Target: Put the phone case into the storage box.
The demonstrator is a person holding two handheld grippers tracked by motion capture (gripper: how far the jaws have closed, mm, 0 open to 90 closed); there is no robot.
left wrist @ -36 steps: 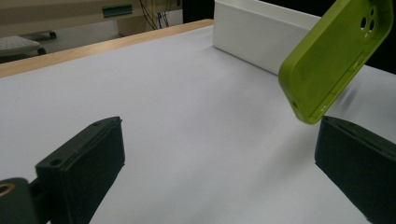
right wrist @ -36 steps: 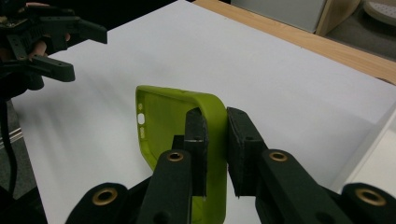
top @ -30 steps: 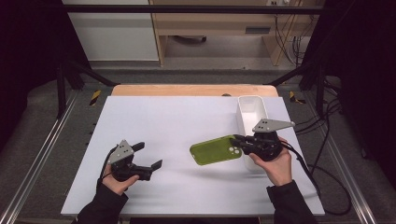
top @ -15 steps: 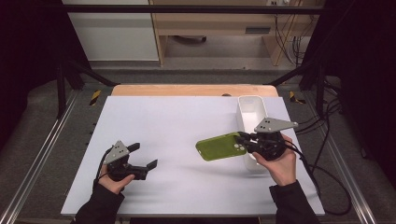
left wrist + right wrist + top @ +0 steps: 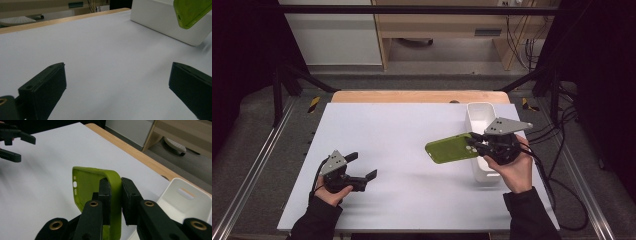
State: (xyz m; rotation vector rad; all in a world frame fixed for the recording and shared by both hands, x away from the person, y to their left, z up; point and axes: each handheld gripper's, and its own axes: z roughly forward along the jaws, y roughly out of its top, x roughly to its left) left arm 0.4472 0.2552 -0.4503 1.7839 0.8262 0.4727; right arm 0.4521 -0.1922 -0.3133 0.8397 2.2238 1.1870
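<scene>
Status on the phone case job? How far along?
Done: the green phone case is picked up, clamped at one edge by the right gripper and held above the table, beside the white bin. In hand: carrying it; the case is not in the bin yet. Left: likely dropping it into the bin and letting go. The left gripper is open and holds nothing, near the front left.

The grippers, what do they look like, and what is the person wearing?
Both the left gripper and right gripper are black, with two blocky jaws, brass-coloured screw rings, a grey three-cornered top plate and a trailing black cable. The person wears dark long sleeves.
</scene>
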